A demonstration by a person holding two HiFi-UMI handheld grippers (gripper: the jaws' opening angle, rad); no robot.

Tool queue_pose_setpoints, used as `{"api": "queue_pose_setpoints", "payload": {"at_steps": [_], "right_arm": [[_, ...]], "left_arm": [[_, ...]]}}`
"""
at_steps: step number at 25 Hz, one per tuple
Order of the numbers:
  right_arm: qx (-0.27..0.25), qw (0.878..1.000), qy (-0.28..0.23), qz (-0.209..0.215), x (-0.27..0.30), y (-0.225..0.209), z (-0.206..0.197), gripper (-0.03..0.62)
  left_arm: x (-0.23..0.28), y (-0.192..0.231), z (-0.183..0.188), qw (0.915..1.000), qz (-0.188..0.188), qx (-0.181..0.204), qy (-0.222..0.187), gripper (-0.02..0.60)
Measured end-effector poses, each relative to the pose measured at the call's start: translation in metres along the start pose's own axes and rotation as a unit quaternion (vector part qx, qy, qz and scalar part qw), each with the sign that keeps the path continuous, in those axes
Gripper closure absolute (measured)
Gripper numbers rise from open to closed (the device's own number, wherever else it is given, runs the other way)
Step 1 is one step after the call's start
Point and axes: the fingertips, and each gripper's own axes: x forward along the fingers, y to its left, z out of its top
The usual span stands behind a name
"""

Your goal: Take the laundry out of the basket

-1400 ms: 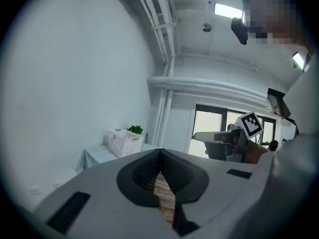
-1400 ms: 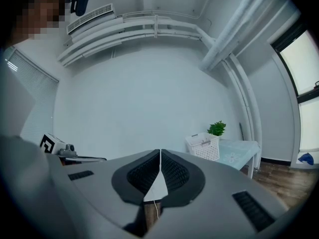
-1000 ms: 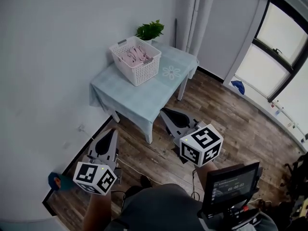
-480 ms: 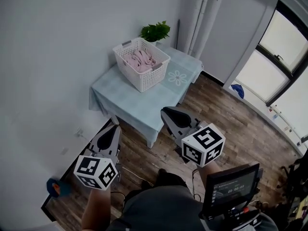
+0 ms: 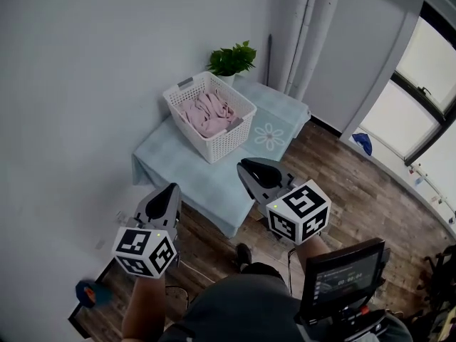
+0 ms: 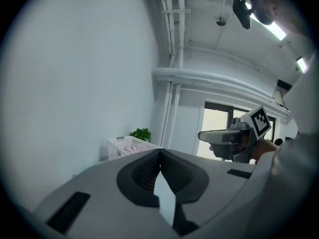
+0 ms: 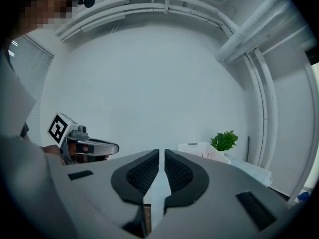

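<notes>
Two grippers: I hold a left gripper [image 5: 171, 188] and a right gripper [image 5: 244, 168], one in each hand, side by side and apart from each other.
Left gripper jaws: closed, with the pads meeting at the tip and nothing between them [image 6: 159, 151]. They touch nothing.
Right gripper jaws: drawn together to a thin slit, empty [image 7: 162, 152]. They touch nothing.
Under the grippers: my left one hangs over the wooden floor [image 5: 356, 184]. The tip of my right one sits over the near edge of the table [image 5: 187, 168].
Basket from the grippers: one white slatted basket [image 5: 226, 140] stands on the table ahead of both tips, well apart from them. It lies roughly between the lines the two grippers point along.
Basket in the gripper views: it appears small and far, left of my left jaws [image 6: 118, 146] and right of my right jaws [image 7: 198, 150].
Laundry: one heap of pink cloth [image 5: 208, 112] lies inside the basket, out of reach of either tip. I cannot count the pieces.
Beyond the basket: one green potted plant [image 5: 231, 57] stands just behind it, against the wall.
Count: two grippers, one basket, one heap of laundry, one table, one plant.
</notes>
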Motion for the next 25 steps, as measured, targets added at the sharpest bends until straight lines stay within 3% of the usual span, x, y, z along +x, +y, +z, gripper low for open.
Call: {"api": "queue_pose_setpoints", "payload": {"at_steps": [5, 15, 20, 25], "right_arm": [[-0.008, 1.0, 0.009, 0.024, 0.035, -0.053, 0.012, 0.546], [-0.041, 0.992, 0.053, 0.105, 0.121, -0.132, 0.01, 0.352], [-0.032, 0.991, 0.072, 0.109, 0.164, -0.147, 0.002, 0.295], [-0.034, 0.987, 0.114, 0.108, 0.211, -0.155, -0.01, 0.209]], "left_arm": [[0.055, 0.014, 0.021, 0.9998, 0.019, -0.005, -0.004, 0.572], [0.125, 0.05, 0.03, 0.9966, 0.081, -0.014, 0.012, 0.572], [0.143, 0.077, 0.032, 0.9952, 0.096, -0.008, 0.019, 0.572], [0.159, 0.104, 0.037, 0.9963, 0.083, -0.012, 0.017, 0.572]]}}
